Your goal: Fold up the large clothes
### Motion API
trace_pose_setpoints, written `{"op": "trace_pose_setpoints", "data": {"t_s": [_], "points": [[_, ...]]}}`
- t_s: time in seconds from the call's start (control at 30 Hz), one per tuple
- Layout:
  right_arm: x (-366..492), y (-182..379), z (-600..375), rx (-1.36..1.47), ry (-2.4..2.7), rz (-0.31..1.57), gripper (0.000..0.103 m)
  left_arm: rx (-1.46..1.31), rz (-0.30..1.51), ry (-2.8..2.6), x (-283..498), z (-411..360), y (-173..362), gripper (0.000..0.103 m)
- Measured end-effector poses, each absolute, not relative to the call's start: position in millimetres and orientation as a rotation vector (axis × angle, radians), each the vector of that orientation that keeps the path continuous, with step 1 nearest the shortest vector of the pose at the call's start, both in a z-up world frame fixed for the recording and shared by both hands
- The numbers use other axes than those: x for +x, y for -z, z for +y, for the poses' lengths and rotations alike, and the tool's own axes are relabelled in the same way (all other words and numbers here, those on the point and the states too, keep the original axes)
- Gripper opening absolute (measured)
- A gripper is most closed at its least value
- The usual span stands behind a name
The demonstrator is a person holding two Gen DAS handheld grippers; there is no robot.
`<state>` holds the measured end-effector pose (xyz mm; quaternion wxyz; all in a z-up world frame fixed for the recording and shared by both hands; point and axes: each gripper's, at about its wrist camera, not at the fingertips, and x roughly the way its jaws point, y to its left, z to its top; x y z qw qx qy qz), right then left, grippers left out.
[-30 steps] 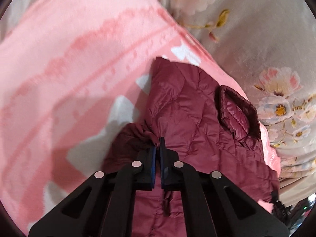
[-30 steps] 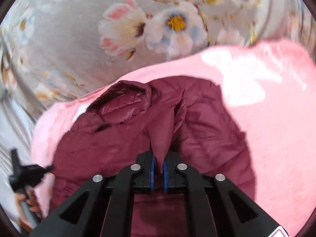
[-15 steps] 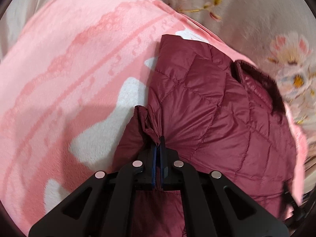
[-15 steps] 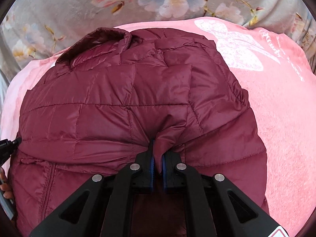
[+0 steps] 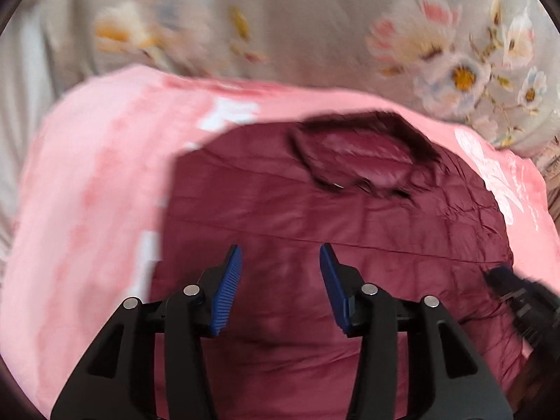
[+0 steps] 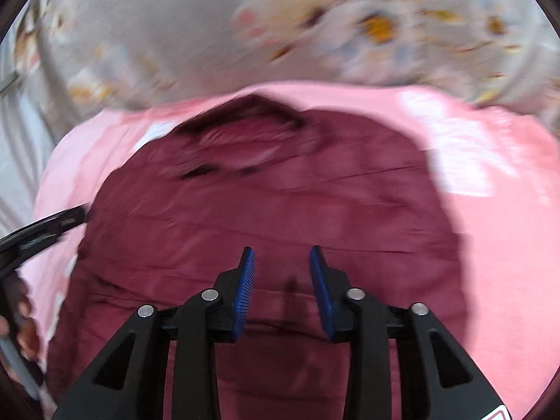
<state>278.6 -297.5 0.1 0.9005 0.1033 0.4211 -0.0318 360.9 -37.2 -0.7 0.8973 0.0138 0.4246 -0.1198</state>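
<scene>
A maroon quilted puffer jacket (image 5: 315,217) lies spread on a pink blanket (image 5: 98,175), its collar (image 5: 360,154) at the far side. It also shows in the right wrist view (image 6: 280,203), with the collar (image 6: 241,136) at the far left. My left gripper (image 5: 280,255) is open and empty just above the jacket's body. My right gripper (image 6: 281,257) is open and empty above the jacket too. Both views are blurred by motion.
The pink blanket (image 6: 490,192) lies on a grey floral bedsheet (image 5: 315,28) that fills the far side. The other gripper shows at the right edge of the left wrist view (image 5: 525,301) and at the left edge of the right wrist view (image 6: 38,231).
Both grippers have opened and let go of the jacket folds they pinched. The jacket now lies flat and spread out, and both cameras have pulled back.
</scene>
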Motion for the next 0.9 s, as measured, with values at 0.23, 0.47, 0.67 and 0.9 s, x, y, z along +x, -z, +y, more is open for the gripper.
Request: {"op": "trace_pose_setpoints", "data": {"t_s": [0.23,0.47,0.67,0.9], "points": [[303.9,51.0,-270.4,0.17,0.05,0.967,0.028,0.059,0.958,0.214,368.3,-61.2,60.8,0.044],[296.0,65.8,-258.6,0.094,0.069,0.921,0.027,0.1,0.872,0.205,351.1,-62.8,77.7,0.045],[291.5,66.5,-256.5,0.066,0.098,0.892,0.027,0.126,0.842,0.191,348.7,-67.5,79.5,0.045],[291.8,66.8,-256.5,0.066,0.099,0.888,0.027,0.148,0.833,0.177,349.1,-70.5,79.9,0.045]]}}
